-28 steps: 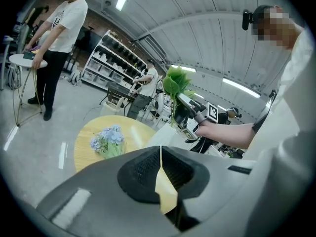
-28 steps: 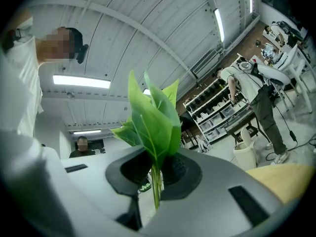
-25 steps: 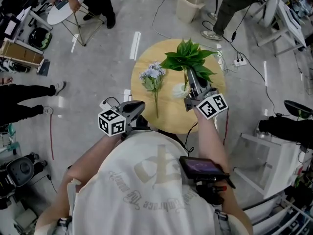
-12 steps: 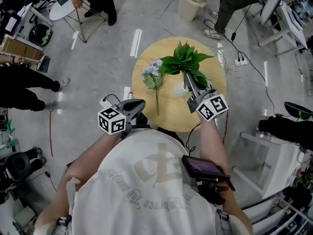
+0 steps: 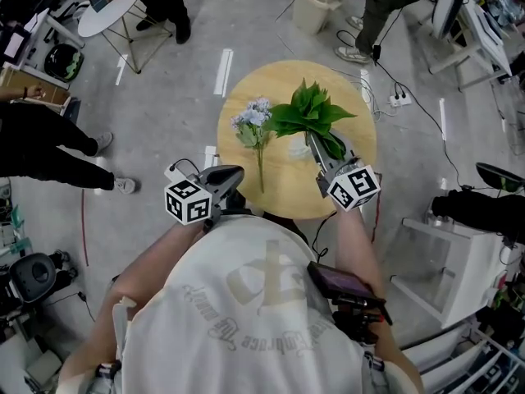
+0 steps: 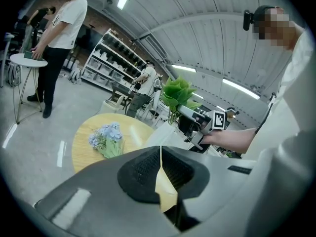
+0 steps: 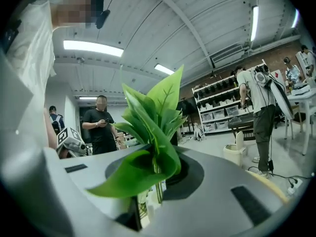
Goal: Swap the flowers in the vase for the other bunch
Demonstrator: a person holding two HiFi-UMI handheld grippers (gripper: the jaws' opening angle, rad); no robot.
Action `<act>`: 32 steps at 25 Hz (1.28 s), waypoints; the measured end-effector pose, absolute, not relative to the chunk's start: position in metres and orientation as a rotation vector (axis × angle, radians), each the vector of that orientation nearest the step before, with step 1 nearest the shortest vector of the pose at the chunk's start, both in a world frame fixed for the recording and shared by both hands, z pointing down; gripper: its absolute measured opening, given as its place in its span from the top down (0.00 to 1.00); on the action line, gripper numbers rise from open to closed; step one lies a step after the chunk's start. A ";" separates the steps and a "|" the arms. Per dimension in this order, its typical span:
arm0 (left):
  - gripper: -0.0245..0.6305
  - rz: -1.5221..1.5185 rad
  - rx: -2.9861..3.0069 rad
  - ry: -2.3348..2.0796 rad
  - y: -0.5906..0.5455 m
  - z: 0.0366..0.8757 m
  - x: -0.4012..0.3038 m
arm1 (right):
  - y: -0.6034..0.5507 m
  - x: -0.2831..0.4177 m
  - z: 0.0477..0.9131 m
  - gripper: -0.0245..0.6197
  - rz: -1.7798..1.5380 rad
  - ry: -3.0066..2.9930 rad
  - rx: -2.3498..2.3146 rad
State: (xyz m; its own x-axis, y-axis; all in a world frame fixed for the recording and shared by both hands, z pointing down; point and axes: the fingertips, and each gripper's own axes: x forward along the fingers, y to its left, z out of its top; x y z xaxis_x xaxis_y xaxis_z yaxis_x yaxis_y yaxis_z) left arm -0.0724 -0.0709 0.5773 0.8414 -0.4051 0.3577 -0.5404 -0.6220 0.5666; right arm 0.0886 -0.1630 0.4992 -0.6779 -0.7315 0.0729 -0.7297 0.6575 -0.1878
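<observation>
Grips the thin stem of the green leafy bunch (image 7: 154, 132) tight in the right gripper (image 5: 326, 155). Holds it up over the round wooden table (image 5: 354, 142), right above the white vase (image 5: 299, 148). Hides part of the vase under the leaves. Lets the blue flower bunch (image 5: 253, 125) lie flat on the table, just left of the vase. Holds the left gripper (image 5: 232, 176) squeezed closed with nothing in it, by the near table edge.
</observation>
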 end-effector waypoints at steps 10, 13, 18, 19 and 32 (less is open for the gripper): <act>0.94 0.265 2.329 -0.660 -0.070 0.578 -0.062 | -0.152 0.095 0.519 0.92 -0.302 2.939 -1.315; 0.94 0.267 2.332 -0.656 -0.067 0.578 -0.061 | -0.147 0.095 0.525 0.92 -0.293 2.973 -1.329; 0.94 0.275 2.334 -0.645 -0.064 0.580 -0.057 | -0.142 0.097 0.532 0.92 -0.297 2.998 -1.346; 0.94 0.276 2.335 -0.643 -0.064 0.580 -0.057 | -0.141 0.098 0.532 0.92 -0.295 3.001 -1.348; 0.94 0.282 2.347 -0.612 -0.061 0.580 -0.054 | -0.141 0.102 0.541 0.86 -0.302 3.079 -1.411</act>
